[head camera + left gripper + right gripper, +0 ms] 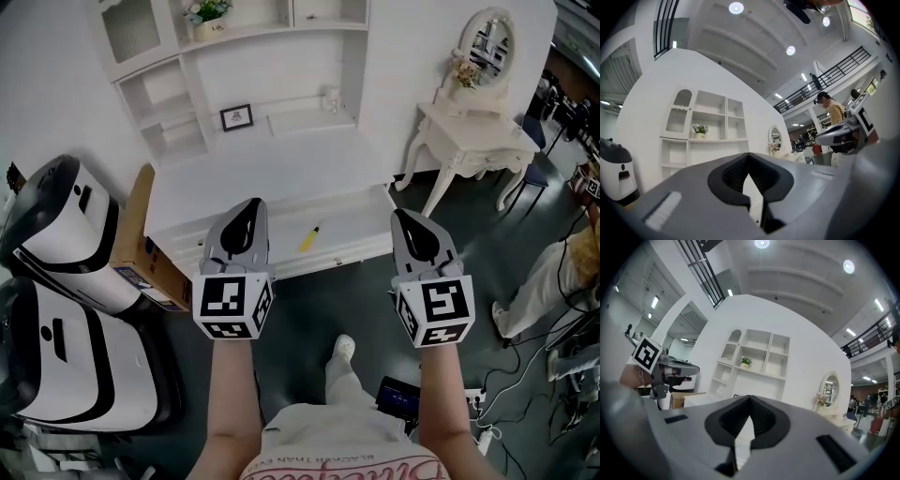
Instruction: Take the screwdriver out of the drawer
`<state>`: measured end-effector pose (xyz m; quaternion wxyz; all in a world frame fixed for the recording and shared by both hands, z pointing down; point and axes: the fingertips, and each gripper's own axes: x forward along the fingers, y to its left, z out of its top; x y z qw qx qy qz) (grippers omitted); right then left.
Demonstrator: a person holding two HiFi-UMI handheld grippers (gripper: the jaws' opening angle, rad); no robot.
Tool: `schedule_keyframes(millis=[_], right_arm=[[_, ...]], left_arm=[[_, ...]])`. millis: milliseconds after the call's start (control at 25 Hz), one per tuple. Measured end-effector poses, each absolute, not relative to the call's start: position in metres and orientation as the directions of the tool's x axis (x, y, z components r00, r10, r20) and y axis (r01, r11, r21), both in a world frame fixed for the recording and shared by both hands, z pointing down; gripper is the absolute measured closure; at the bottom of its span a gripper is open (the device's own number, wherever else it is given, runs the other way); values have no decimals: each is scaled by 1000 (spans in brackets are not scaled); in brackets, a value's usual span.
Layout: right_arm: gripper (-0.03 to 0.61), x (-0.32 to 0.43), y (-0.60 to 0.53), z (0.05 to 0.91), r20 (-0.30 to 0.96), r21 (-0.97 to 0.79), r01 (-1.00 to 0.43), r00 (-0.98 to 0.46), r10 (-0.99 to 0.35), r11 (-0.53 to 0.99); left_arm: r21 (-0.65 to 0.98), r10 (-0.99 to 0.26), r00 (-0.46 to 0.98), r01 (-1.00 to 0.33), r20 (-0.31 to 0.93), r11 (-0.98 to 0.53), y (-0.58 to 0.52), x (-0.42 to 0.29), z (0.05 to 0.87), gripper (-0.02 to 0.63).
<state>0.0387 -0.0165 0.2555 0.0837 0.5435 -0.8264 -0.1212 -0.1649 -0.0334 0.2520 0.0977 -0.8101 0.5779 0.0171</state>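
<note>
Yellow screwdriver lies in the open drawer at the near edge of the table, untouched. Your left tool and right tool hang near it, both closed and empty. Reaching, gripping and lifting are all left.

Person's shirt: small upside-down print, apparently "BLACKER THAN EVE…"; the pink script below it is unreadable.
</note>
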Motion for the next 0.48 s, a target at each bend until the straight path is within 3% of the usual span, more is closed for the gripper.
schedule_keyframes(millis=[480], right_arm=[[572, 67, -149, 267, 27, 267, -871, -422, -906, 413]], left_arm=[[-142, -944, 307, -947, -124, -289, -159, -142, 257, 604]])
